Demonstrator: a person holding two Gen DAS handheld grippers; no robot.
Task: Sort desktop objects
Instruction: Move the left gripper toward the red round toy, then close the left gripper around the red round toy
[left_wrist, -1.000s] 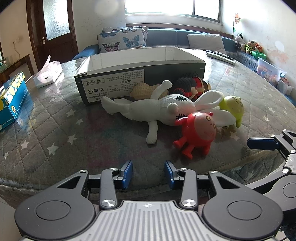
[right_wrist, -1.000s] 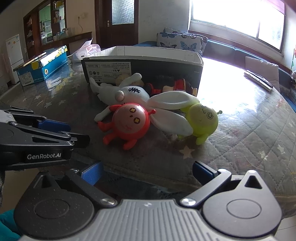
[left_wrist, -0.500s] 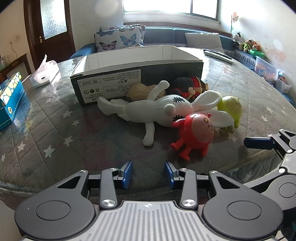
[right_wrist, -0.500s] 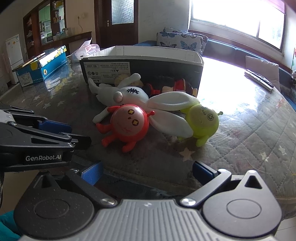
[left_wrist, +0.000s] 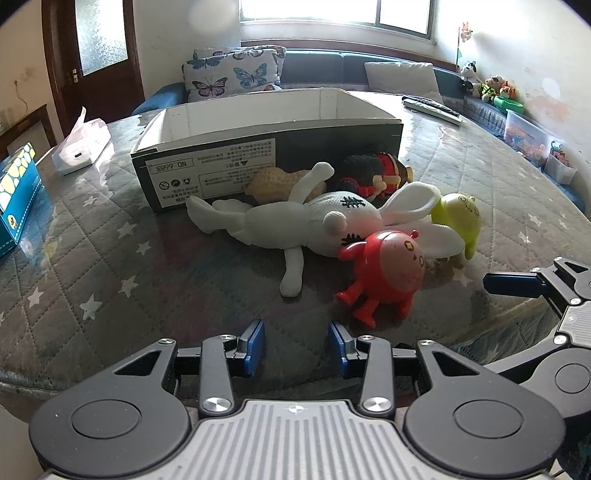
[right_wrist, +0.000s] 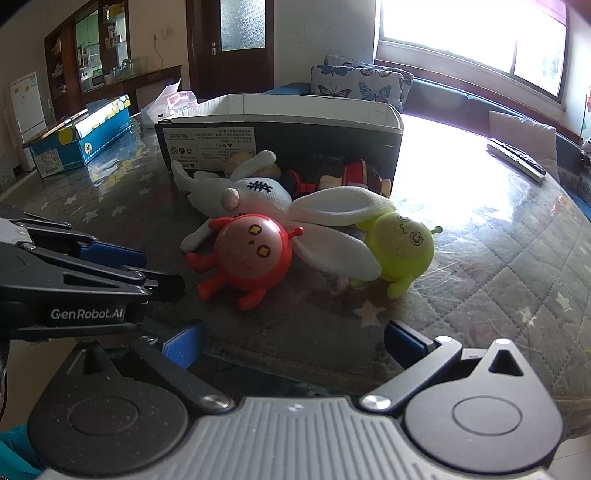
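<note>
white rabbit (left_wrist: 314, 221) partly hides peanut toy (left_wrist: 273, 179) and doll (left_wrist: 373, 171)

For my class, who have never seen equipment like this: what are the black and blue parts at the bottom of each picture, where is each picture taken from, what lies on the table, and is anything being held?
Those parts are hand-held grippers, one in each of a person's hands, each with a camera looking along its two blue-padded fingers. One picture looks from the left gripper, the other from the right gripper. Both are open and hold nothing.

On the quilted table lie a white plush rabbit, a red round toy, a yellow-green toy, a tan plush toy and a dark doll, all in front of an open cardboard box. Nothing shows inside the box, though its floor is hidden.
</note>
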